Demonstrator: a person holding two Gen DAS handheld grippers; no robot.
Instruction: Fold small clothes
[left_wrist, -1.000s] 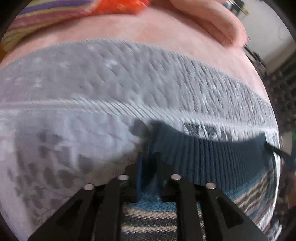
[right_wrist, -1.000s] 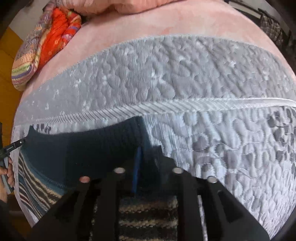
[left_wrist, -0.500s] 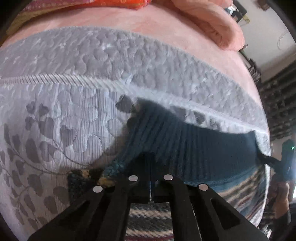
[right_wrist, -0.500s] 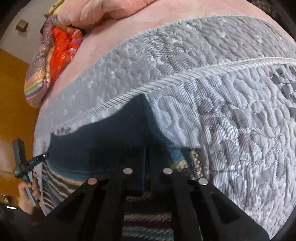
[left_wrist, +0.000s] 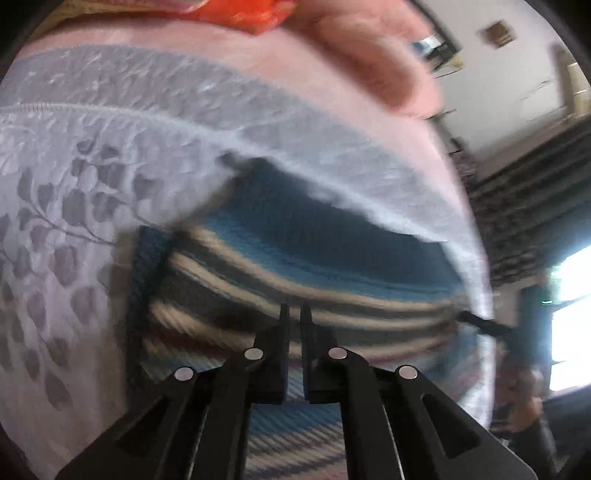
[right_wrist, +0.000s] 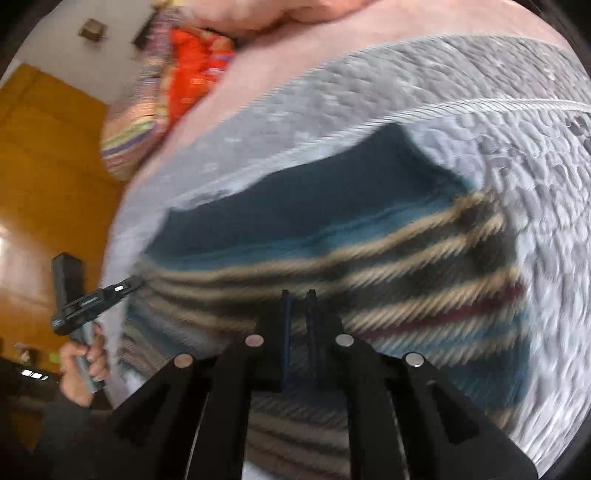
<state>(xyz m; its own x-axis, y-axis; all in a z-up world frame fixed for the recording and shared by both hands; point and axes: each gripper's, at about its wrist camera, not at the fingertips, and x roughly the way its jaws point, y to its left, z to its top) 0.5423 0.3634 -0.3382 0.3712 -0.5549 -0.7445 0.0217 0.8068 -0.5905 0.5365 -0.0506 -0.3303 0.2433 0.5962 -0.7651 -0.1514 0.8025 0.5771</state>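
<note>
Left wrist view: striped sweater (left_wrist: 295, 266) lies flat (blurred) beyond the seemingly empty, nearly closed hand-held gripper (left_wrist: 294, 314).

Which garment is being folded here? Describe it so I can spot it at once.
On the bed, find the grey quilted cover over the pink blanket. The striped knit sweater lies on it: dark teal ribbed band, then cream, charcoal and blue stripes, the only knit there.

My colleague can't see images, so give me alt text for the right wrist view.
A striped knit garment with a dark blue band lies on a grey quilted bedspread, the right gripper nearly closed above it. At left, a hand holds the other gripper.
</note>
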